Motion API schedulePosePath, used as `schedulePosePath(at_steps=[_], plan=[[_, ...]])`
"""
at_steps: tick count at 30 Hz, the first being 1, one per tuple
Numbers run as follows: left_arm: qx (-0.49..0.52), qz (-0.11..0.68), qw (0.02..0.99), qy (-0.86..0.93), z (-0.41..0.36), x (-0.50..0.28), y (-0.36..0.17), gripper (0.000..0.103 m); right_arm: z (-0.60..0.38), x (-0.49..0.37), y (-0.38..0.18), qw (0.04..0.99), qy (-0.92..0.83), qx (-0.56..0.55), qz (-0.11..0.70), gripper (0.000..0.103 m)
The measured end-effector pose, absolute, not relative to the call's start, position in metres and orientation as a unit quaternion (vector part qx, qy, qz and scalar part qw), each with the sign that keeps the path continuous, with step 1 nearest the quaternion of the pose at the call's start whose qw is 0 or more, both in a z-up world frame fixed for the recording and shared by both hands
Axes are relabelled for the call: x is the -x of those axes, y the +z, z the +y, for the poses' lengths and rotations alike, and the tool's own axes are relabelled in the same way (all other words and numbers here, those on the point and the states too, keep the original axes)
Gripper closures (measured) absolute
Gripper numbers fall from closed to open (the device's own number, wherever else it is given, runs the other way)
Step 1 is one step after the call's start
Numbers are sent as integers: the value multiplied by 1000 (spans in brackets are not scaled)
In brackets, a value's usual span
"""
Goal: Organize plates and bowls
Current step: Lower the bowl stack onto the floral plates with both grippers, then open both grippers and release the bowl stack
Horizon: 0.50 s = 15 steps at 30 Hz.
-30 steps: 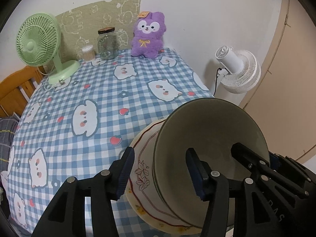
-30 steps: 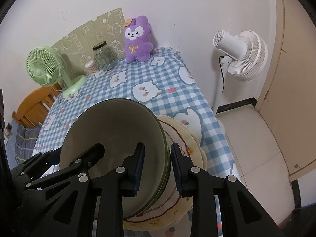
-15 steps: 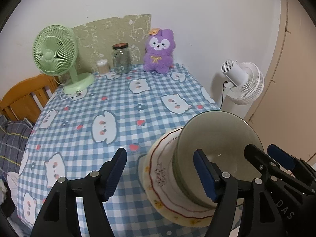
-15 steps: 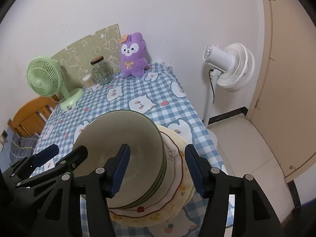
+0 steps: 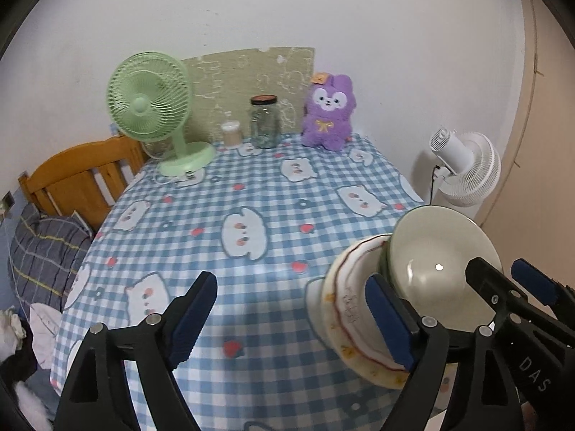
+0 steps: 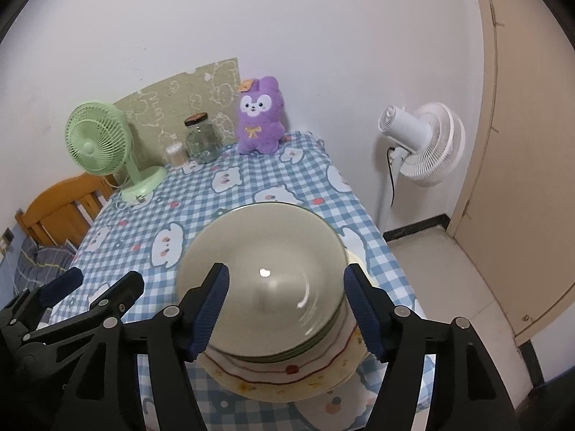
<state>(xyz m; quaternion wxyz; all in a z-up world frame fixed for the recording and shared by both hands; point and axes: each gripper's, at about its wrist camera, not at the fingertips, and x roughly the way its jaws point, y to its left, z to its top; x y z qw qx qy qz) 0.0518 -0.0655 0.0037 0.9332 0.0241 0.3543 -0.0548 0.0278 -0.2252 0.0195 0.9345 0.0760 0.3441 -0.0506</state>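
Olive-green bowls (image 6: 262,251) sit nested on a stack of cream plates (image 6: 280,377) with a red line and small flowers, near the right front corner of the checked table (image 6: 251,186). My right gripper (image 6: 287,309) hovers in front of the stack. Its jaws are opening, and the pads stand to either side of the bowls without touching them. My left gripper (image 5: 291,319) is opening too, with only tablecloth between its fingers. From there the bowl (image 5: 442,251) and plates (image 5: 345,309) lie behind its right finger (image 5: 388,323).
A green desk fan (image 5: 151,100), a glass jar (image 5: 265,122), a small container (image 5: 231,134) and a purple plush (image 5: 329,111) line the table's far edge. A white floor fan (image 5: 463,168) stands off the right side and a wooden chair (image 5: 72,176) off the left.
Both grippers have drawn back and upward from the stack while their jaws widened. The right jaws, narrow at the bowl's rim a second ago, have let go of it.
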Motion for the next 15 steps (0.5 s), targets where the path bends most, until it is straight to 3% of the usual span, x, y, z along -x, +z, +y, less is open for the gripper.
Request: schedulePosePath(at_steps=[7, 15], plan=[[-16, 339, 940, -30, -36, -34, 9, 11, -197, -15, 27, 940, -41, -61, 334, 30], [-1, 317, 948, -15, 3, -8, 16, 7, -167, 8, 38, 949, -39, -57, 309, 21]])
